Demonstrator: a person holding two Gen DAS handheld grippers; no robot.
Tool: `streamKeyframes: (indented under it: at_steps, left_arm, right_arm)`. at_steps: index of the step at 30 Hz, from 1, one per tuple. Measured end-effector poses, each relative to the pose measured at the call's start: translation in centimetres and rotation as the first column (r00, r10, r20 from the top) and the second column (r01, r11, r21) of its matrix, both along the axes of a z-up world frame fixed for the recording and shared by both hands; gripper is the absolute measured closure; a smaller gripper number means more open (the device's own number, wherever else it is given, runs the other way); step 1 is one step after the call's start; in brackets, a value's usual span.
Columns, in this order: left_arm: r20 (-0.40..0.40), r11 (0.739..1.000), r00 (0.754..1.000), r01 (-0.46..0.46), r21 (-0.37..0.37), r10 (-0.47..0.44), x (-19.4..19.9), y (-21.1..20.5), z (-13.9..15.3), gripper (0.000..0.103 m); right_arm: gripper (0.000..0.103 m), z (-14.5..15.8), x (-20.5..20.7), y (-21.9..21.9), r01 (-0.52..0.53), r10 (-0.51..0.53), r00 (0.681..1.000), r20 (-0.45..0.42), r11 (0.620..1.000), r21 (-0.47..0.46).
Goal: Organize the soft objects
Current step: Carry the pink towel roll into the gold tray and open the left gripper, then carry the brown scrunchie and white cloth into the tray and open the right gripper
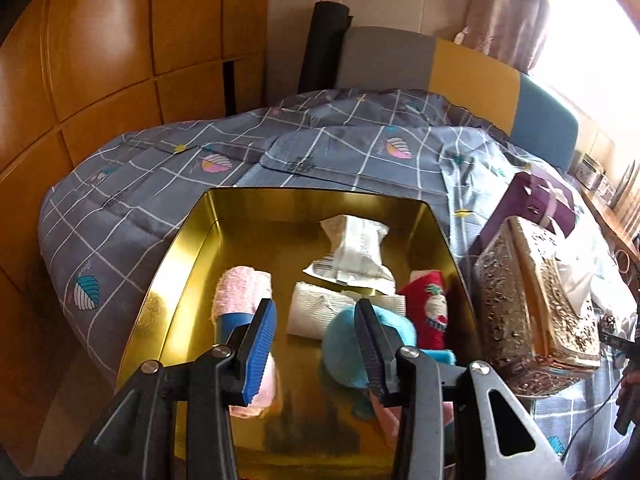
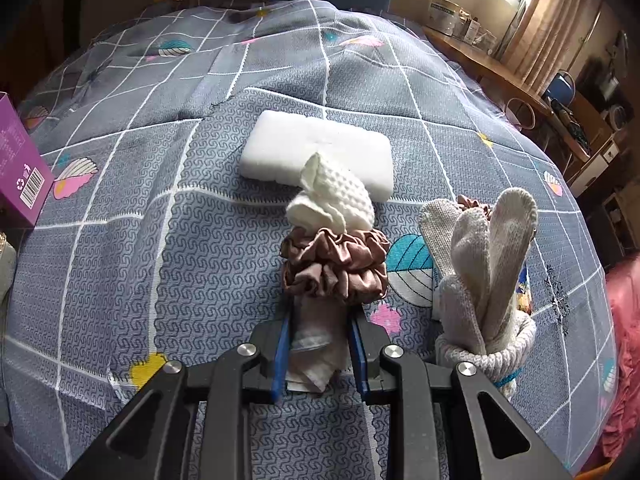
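In the left wrist view, my left gripper is open and empty above a gold tin on the bed. The tin holds a pink rolled towel, a white folded cloth, a white packet, a red sock and a blue plush just beside the right finger. In the right wrist view, my right gripper is shut on a rolled white cloth ringed by a brown scrunchie. A white sponge lies beyond it. Bundled white gloves stand to the right.
The grey patterned bedspread covers the bed. A purple box sits at the left edge and also shows in the left wrist view. An ornate gold tissue box stands right of the tin. A wooden wardrobe stands on the left.
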State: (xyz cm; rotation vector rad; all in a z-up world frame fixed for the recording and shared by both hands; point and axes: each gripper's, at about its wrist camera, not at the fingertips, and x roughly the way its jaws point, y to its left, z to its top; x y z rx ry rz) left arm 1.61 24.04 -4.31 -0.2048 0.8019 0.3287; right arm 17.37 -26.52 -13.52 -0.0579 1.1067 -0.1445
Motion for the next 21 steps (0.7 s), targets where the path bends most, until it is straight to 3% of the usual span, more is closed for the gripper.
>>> streamKeyframes:
  at_steps: [7, 13, 21]
  left_arm:
    - [0.002, 0.999, 0.999, 0.036, 0.009, -0.036, -0.2, -1.2, 0.2, 0.062]
    - [0.009, 0.998, 0.998, 0.065, 0.013, -0.066, -0.3, -1.7, 0.3, 0.062]
    - [0.010, 0.996, 0.996, 0.091, 0.007, -0.091, -0.6, -1.9, 0.2, 0.062]
  right_arm:
    - [0.080, 0.3, 0.2, -0.5, 0.013, -0.013, 1.000, 0.005, 1.000, 0.024]
    - [0.080, 1.5, 0.7, -0.1, 0.012, -0.013, 1.000, 0.015, 0.995, 0.098]
    - [0.080, 6.7, 4.1, 3.6, -0.067, 0.061, 0.997, 0.045, 0.984, 0.166]
